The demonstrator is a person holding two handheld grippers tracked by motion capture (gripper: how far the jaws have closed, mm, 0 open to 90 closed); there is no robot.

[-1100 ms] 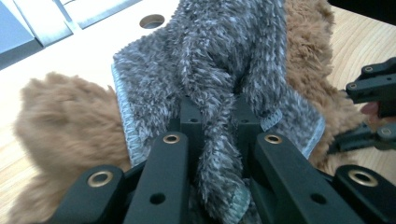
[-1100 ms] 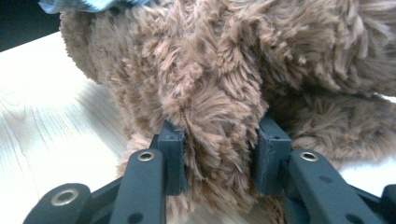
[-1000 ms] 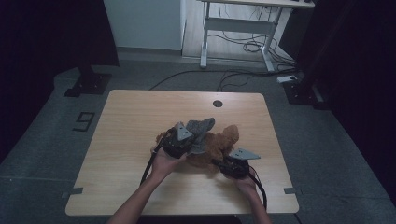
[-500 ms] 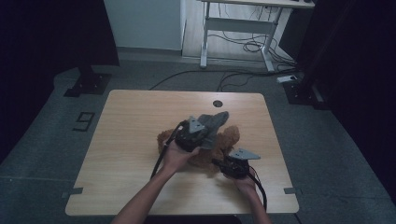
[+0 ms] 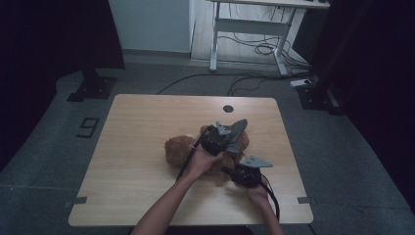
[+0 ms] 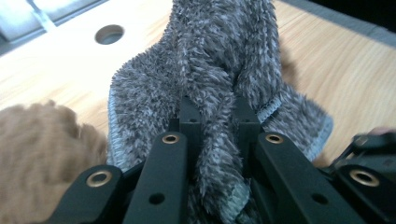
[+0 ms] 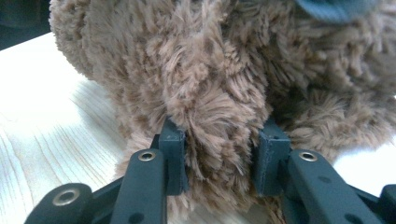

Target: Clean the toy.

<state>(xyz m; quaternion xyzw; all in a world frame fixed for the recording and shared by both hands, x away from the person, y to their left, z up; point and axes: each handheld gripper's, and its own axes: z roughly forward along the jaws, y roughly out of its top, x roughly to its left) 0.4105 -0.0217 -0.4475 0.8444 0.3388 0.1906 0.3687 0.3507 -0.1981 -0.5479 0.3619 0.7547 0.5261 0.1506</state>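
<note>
High view: brown plush toy (image 5: 183, 149) lying near the middle of the worktop (image 5: 132, 147), left gripper (image 5: 234, 138) over its far side with a grey cloth (image 5: 237, 131) bunched in the fingers, right gripper (image 5: 234, 172) low at the toy's near edge. Left gripper view: fingers (image 6: 190, 116) clamped tight on a fold of the grey cloth (image 6: 210, 60), the rest hanging forward over the worktop (image 6: 60, 60), brown plush toy (image 6: 42, 140) at lower left, round hole (image 6: 109, 34) beyond. Right gripper view: fingers (image 7: 173, 154) pinching a tuft or limb of the brown plush toy (image 7: 219, 70), which rests on the worktop (image 7: 51, 112). Risks from here: thin fold slipping out of the left fingers under a sideways pull; right grip holding mostly fluff, likely to let go and leave the toy dragging with the cloth; cloth snagging on the fur instead of settling flat.
</note>
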